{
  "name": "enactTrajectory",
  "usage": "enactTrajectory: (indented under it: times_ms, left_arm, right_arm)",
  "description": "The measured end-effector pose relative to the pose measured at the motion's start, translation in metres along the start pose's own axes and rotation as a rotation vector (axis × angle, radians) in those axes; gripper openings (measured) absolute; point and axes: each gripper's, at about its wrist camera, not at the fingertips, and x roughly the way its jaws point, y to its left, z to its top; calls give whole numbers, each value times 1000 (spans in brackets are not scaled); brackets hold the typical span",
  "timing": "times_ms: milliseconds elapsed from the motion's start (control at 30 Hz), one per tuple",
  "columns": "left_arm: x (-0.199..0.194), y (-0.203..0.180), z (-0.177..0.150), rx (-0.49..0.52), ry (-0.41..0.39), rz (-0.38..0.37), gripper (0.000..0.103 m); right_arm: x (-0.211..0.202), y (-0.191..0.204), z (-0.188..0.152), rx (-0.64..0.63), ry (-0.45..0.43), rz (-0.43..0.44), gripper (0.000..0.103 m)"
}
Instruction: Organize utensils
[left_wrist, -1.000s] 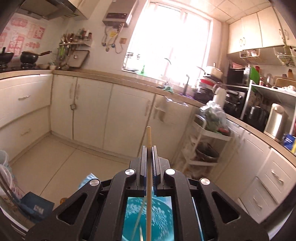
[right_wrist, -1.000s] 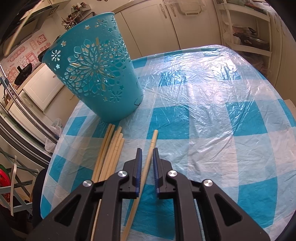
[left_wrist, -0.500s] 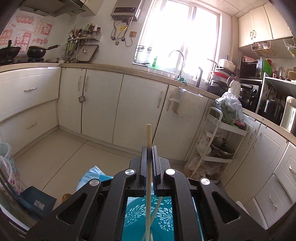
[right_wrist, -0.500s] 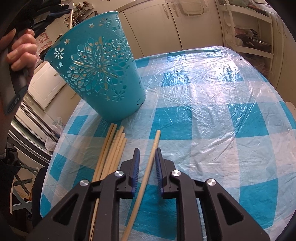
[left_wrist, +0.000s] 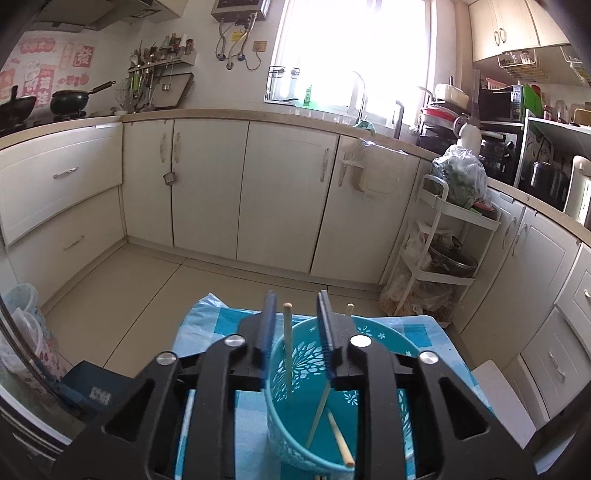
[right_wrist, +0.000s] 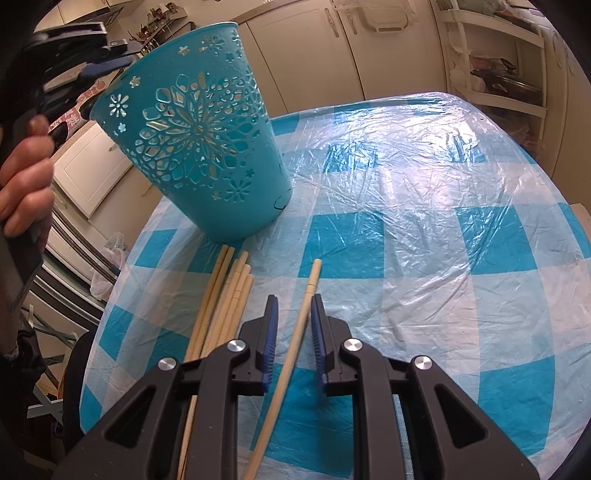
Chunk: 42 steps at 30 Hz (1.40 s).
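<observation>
Kitchen table (right_wrist: 424, 229): chopstick bundle (right_wrist: 225, 295) partly hidden behind right claw (right_wrist: 291, 314).

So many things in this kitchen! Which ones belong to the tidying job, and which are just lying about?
Job:
teal basket
chopsticks in the basket
single chopstick between the right gripper fingers
chopstick bundle on the table
left gripper

Lying about:
white trolley
black wok
checked tablecloth

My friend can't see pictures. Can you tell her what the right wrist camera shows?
The right tool is open around one wooden chopstick lying on a blue-checked table under clear plastic. A bundle of chopsticks lies just to its left, in front of a teal cut-out basket. At the left edge, a hand holds the other tool above the basket's rim.
</observation>
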Motion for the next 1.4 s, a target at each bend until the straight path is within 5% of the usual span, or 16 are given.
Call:
enactTrajectory:
  times_ms: [200,333,600,900,1100,1400]
  left_arm:
    - [-60,27,-14,-21,-51,36,64]
    - [-80,49,-60,-37,15,73,75]
    - [-40,65,-145,-37,298,103,75]
    - [-21,76,-168,-74,384,94,79]
    - [-19,71,-169,-60,393,95,81]
    - [-18,69,-168,-56,402,99,81]
  right_arm:
    - [0,0,0,2,0,5,19]
    - [0,1,0,-3,1,0,19]
    - [-4,19,-3,-141,53,-124,9]
    - [-9,26,-12,-215,60,-177,9]
    - [-32,-2,-10,18,2,-14,6]
    - [-93,9,21,61,-153,146,6]
